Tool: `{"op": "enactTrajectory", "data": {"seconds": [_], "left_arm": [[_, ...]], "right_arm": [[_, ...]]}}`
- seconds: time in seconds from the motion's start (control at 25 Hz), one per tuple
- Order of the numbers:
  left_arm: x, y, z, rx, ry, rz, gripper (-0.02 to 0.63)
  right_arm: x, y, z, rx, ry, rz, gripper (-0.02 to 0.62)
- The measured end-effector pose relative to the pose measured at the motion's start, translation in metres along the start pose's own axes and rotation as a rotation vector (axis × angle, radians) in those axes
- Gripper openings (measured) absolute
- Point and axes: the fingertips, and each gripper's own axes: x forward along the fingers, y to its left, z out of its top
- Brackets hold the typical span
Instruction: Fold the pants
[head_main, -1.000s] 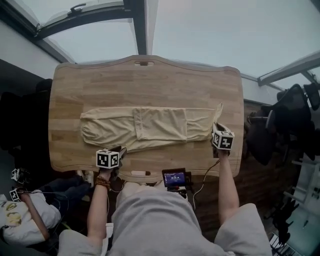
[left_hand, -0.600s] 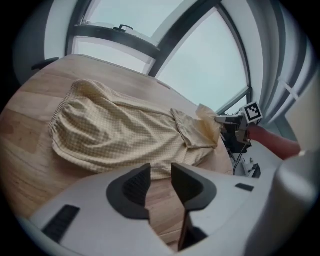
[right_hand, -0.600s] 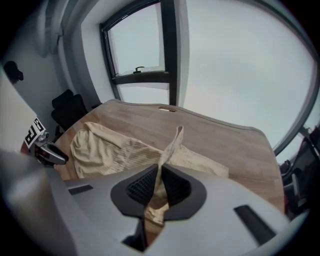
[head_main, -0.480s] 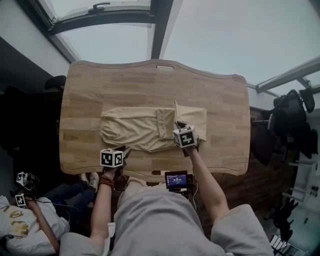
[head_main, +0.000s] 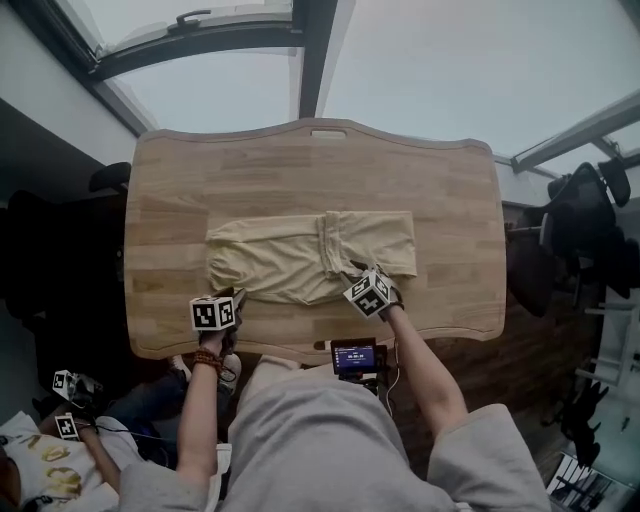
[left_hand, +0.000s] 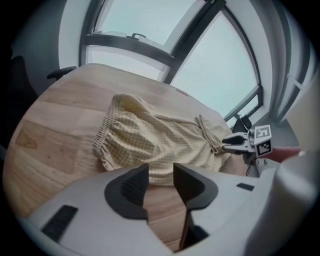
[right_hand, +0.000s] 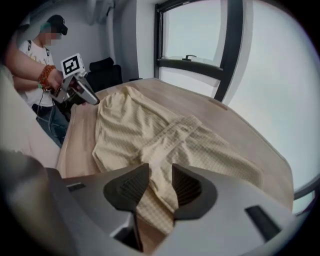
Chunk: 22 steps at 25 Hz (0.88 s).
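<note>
**Head view.** The pants (head_main: 300, 258) lie flat on the table (head_main: 300, 160), just ahead of both grippers. The leg end is already doubled back over the middle, and its hem forms a raised band across the cloth, just ahead of the right gripper (head_main: 356, 270) and to its left. The left gripper (head_main: 238, 296) hovers at the near edge of the waistband end. Neither gripper lifts any cloth.

**Left gripper view.** The jaws of the left gripper (left_hand: 161, 172) stand apart and have just been opening. Only bare table (left_hand: 60, 130) shows between them. The near edge of the pants (left_hand: 160, 140) lies just beyond the tips, with the gathered waistband ahead and to the left. The right gripper (left_hand: 235, 142) shows far to the right, at the other end of the cloth.

**Right gripper view.** The jaws of the right gripper (right_hand: 161, 175) have just been opening and stand apart. Cloth of the pants (right_hand: 150, 130) lies in the gap beneath them, and the pads do not press on it. The laid-over hem band runs away ahead of the tips. The left gripper (right_hand: 87, 95) is well ahead and to the left.

**Progress (judgement).** The first crosswise fold appears complete and released. The waistband end is not yet folded over, so at least one further fold appears to remain
</note>
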Motion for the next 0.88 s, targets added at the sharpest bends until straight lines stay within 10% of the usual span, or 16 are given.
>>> {"op": "enactTrajectory", "data": {"seconds": [0.2, 0.36, 0.56, 0.88], "left_arm": [[0.010, 0.021, -0.010, -0.118, 0.001, 0.077, 0.158], [0.000, 0.053, -0.016, -0.256, -0.044, 0.130, 0.185], [-0.012, 0.087, -0.002, -0.413, -0.145, 0.185, 0.227], [-0.021, 0.128, 0.021, -0.258, -0.174, 0.395, 0.239]], "right_arm": [[0.007, 0.034, -0.023, -0.006, 0.043, 0.256, 0.105], [-0.018, 0.019, 0.031, 0.005, -0.185, 0.201, 0.077], [0.023, 0.041, 0.013, -0.001, -0.013, 0.285, 0.077], [0.023, 0.045, 0.018, 0.058, -0.070, 0.297, 0.067]]}}
